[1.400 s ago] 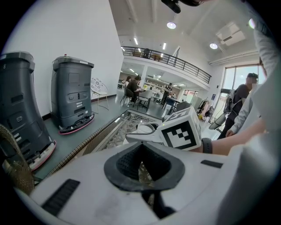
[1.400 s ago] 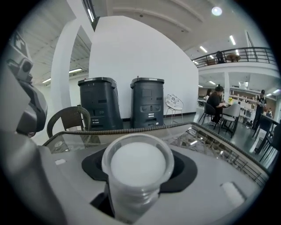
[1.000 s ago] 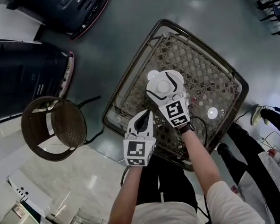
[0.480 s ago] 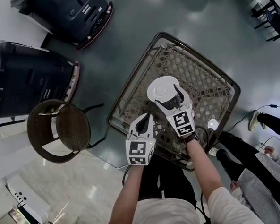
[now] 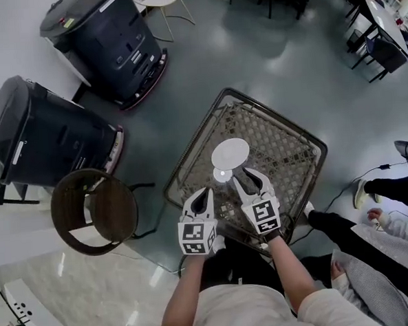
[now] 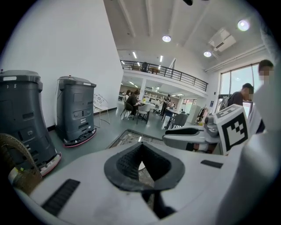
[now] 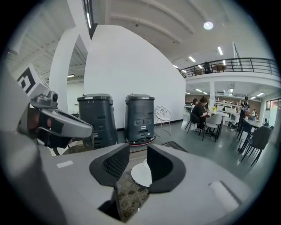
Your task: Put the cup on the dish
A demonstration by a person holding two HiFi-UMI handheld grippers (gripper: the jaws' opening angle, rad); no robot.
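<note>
The wicker-topped table point(image 5: 278, 140) carries the white dish point(image 5: 231, 152) at about its middle, a little toward the near left edge. The right tool point(image 5: 248, 179) hovers just inside the near corner. Its jaws are closing on nothing, and only the table and the dish show through the gap between its pads. The left tool point(image 5: 204, 193) hangs beside it over the same corner, its jaw tips together and empty. The small white cup point(image 5: 220, 175) stands upright at the near rim of the dish, on the side facing the tools. It looks to be resting on the dish, though whether it is wholly on it or just touching the rim cannot be told.

The placing seems done, so what remains is a clean retreat. The right tool should draw straight back toward the near corner and stay high, so neither jaw brushes the cup. A cup so close to the rim would tip or slide off at a light knock.
</note>
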